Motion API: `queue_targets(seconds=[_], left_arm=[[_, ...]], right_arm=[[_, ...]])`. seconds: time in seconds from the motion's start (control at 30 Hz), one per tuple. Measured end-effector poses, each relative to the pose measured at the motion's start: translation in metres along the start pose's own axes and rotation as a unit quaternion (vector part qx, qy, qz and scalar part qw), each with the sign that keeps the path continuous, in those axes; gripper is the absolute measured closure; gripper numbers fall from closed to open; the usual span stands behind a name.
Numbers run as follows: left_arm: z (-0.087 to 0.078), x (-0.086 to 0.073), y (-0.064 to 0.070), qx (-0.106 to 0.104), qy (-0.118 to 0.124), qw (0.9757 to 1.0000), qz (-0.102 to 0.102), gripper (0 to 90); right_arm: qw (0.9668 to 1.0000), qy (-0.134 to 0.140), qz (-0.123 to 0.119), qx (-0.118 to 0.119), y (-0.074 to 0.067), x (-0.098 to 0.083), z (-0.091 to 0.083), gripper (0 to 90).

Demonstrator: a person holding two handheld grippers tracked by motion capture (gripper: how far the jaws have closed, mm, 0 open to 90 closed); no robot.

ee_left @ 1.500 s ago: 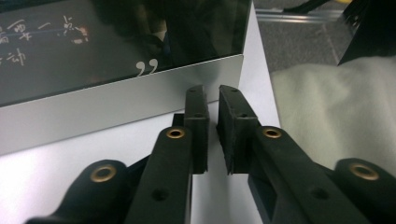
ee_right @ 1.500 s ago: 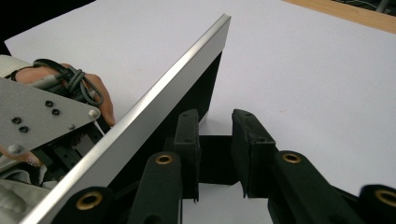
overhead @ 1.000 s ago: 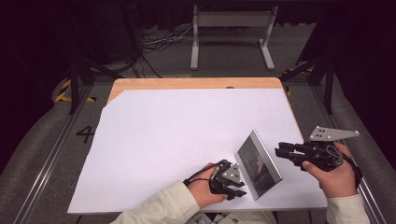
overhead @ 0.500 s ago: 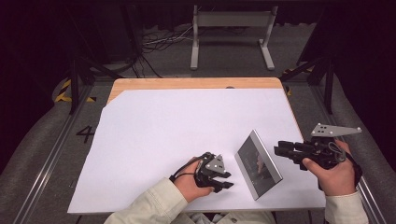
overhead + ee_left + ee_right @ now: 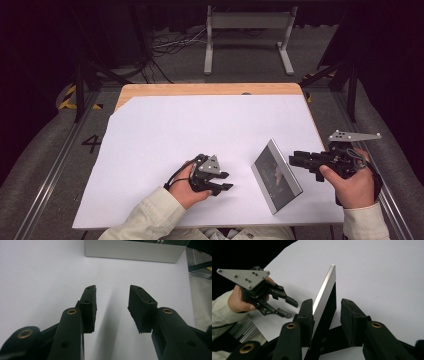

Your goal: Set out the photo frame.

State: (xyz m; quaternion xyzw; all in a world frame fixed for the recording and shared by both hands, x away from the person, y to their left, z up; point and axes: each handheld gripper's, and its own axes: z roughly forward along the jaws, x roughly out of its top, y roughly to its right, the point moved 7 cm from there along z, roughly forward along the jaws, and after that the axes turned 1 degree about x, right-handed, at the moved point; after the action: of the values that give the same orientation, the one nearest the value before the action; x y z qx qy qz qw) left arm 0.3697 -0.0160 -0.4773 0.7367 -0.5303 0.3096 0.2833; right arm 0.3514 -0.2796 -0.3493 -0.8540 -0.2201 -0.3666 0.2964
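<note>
A silver-edged flat panel point(image 5: 277, 175) with a dark glossy face stands tilted on the white table sheet point(image 5: 200, 130). My left gripper point(image 5: 226, 181) hovers to its left, apart from it. Its jaws have just been opening and stand open with nothing between them point(image 5: 113, 288); the panel's pale edge point(image 5: 132, 250) lies ahead. My right gripper point(image 5: 292, 159) is at the panel's right edge. Its jaws have just been opening too, and the panel point(image 5: 325, 287) sits between them point(image 5: 327, 302), close by one pad, with a gap at the other. The left gripper point(image 5: 292, 309) shows beyond.
A strip of wooden tabletop point(image 5: 200, 89) shows past the sheet's far edge. A grey metal stand point(image 5: 247, 35) and cables lie on the dark floor behind. Rails run along both sides of the table.
My left gripper has drawn away to the left from the panel and its jaws have spread. The right gripper has hardly moved, and its jaws have widened around the panel.
</note>
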Motion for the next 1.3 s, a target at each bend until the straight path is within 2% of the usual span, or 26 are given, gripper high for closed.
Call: queue_targets(seconds=[0.2, 0.37, 0.7, 0.83, 1.3], left_arm=[[-0.013, -0.014, -0.012, 0.019, 0.0, 0.9996, -0.019, 57.8], [-0.022, -0.018, -0.02, 0.032, 0.005, 0.9991, -0.028, 57.5], [-0.029, -0.024, -0.033, 0.05, 0.007, 0.9981, -0.035, 57.1], [-0.029, -0.028, -0.036, 0.06, -0.001, 0.9978, -0.03, 56.8], [-0.041, -0.034, -0.053, 0.081, 0.007, 0.9953, -0.053, 55.5]], right_arm=[[0.9998, -0.007, 0.008, -0.016, -0.005, 0.002, 0.001, 60.0], [0.9994, -0.009, 0.013, -0.029, -0.012, 0.007, 0.001, 59.4], [0.9977, -0.039, 0.02, -0.051, -0.019, 0.012, 0.004, 57.9], [0.9971, -0.053, 0.021, -0.05, -0.021, 0.01, 0.008, 56.2], [0.9941, -0.093, 0.019, -0.053, -0.023, -0.004, 0.027, 53.2]])
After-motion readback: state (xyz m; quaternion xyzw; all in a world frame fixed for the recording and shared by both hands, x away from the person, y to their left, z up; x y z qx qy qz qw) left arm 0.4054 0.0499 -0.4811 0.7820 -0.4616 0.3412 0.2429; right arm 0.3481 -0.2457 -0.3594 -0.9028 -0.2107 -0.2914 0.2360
